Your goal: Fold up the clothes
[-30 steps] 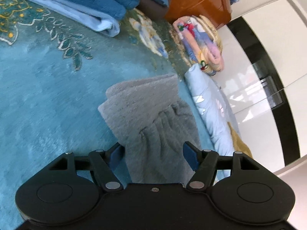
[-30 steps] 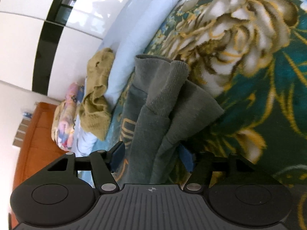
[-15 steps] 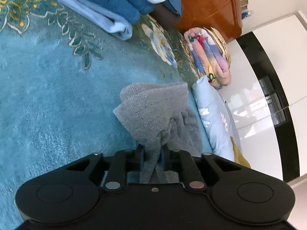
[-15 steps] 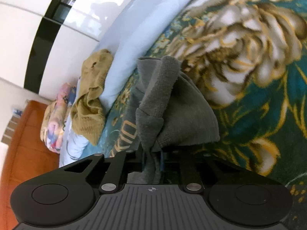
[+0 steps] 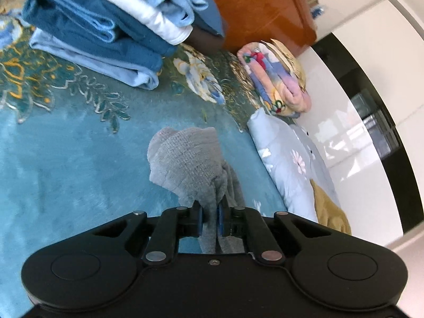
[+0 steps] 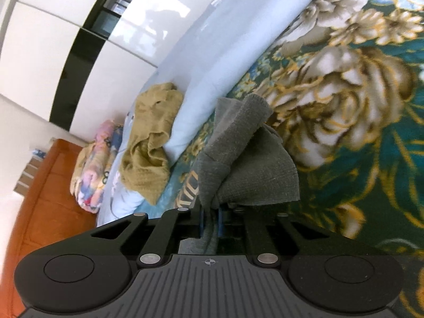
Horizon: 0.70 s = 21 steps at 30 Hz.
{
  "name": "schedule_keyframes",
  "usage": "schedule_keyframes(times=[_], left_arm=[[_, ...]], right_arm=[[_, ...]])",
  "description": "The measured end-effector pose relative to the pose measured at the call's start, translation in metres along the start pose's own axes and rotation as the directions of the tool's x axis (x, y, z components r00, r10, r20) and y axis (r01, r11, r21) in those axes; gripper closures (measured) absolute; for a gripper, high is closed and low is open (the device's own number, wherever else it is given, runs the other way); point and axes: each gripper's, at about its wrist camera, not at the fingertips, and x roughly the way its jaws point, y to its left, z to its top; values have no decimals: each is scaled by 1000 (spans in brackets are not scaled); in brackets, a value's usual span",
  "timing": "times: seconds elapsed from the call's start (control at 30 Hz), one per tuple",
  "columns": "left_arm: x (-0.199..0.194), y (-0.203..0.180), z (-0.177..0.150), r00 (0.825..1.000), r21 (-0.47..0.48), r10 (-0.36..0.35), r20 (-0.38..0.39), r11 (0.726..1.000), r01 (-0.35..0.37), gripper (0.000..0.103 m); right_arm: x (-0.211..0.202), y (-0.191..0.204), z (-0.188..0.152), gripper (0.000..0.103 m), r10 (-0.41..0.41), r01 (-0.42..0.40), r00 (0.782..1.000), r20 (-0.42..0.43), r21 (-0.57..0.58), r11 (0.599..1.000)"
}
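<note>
Grey towel [image 5: 190, 159] hangs bunched above the teal floral blanket [image 5: 66, 159], pinched at one end by the left gripper [image 5: 209, 218] and at another by the right gripper [image 6: 210, 221]

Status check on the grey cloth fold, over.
Left hand-held gripper shut on grey cloth. Right hand-held gripper shut on it too. Cloth bunched above teal floral blanket. Nothing in the way.

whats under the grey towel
Under the lifted grey towel lies the teal floral bedspread; the right wrist view shows gold lettering on it beside the towel's hanging edge. The patch directly beneath the folds is covered, so anything there cannot be seen.
</note>
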Motion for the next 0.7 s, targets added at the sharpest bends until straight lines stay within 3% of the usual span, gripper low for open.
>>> schedule_keyframes(times=[0.2, 0.4, 0.7], left_arm=[[-35, 18, -20, 1000, 33, -7, -25, 999, 7, 96], [-26, 50, -35, 997, 4, 42, -58, 999, -42, 95], [-16, 62, -38, 995, -12, 65, -75, 998, -66, 90]], right_arm=[[-34, -31, -6, 96, -33, 34, 999, -14, 46, 998], [-28, -68, -19, 96, -95, 103, 993, -66, 126, 987], [-25, -77, -22, 94, -87, 99, 992, -91, 136, 986]])
